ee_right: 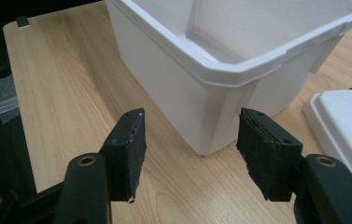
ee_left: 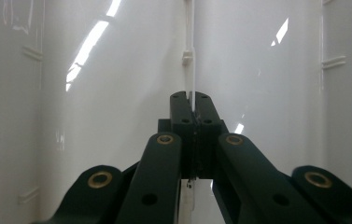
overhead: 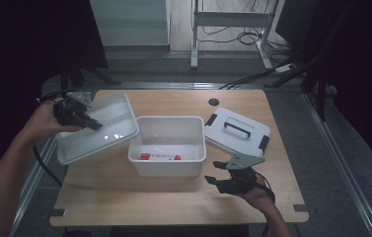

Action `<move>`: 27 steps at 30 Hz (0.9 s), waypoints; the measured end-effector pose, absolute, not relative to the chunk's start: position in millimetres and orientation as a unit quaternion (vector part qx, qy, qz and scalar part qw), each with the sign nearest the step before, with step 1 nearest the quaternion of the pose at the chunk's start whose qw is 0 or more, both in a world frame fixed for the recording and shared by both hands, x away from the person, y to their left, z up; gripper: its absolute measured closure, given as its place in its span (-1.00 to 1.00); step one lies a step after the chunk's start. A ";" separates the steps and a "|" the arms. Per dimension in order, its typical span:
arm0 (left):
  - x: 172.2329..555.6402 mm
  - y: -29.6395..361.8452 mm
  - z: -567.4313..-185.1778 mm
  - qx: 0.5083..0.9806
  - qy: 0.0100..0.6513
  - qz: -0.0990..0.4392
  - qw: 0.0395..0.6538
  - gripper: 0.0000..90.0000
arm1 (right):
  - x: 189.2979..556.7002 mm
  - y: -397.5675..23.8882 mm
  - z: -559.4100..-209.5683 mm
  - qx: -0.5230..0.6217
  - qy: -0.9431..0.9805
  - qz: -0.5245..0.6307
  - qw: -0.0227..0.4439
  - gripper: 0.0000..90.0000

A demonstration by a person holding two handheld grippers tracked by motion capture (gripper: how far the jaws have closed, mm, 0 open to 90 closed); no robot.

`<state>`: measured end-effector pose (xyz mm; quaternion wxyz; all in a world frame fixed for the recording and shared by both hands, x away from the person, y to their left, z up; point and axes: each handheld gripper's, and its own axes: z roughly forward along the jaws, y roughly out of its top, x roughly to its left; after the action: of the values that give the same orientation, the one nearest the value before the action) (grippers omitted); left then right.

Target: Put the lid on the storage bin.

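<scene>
Right hand-held gripper (overhead: 223, 174), jaws spread and empty, is seen just beside the white bin (overhead: 167, 146) on the worktop (overhead: 124, 197). An inner tray (overhead: 96, 127) is pinched at its divider by the left hand-held gripper (overhead: 91, 122) and held lifted out, left of the bin; setting it down remains, judging by this.

The high view is dim, its left and right edges near black, though the wooden table (overhead: 173, 197) stays evenly lit from above; detail is soft and slightly grainy. In the left gripper view, bright streaks of glare cross the white tray (ee_left: 117, 70); the right gripper view is bright, its near jaws slightly blurred.
</scene>
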<state>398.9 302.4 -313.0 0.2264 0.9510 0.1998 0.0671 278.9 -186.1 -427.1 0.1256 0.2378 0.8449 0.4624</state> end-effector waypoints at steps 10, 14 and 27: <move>412.3 258.3 -314.4 0.960 0.158 0.058 0.223 1.00 | 279.9 -187.8 -433.0 0.242 0.847 0.458 0.119 -0.07; 417.9 233.7 -311.8 0.964 0.135 0.055 0.223 1.00 | 280.4 -188.3 -434.6 0.244 0.847 0.458 0.118 -0.07; 432.7 172.5 -320.7 0.972 0.089 0.037 0.213 0.99 | 281.5 -190.5 -440.3 0.251 0.850 0.449 0.111 -0.07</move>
<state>432.7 172.5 -320.7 0.2132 0.9722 0.0891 0.0367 281.5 -190.5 -440.3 0.1108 0.2512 0.8501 0.4494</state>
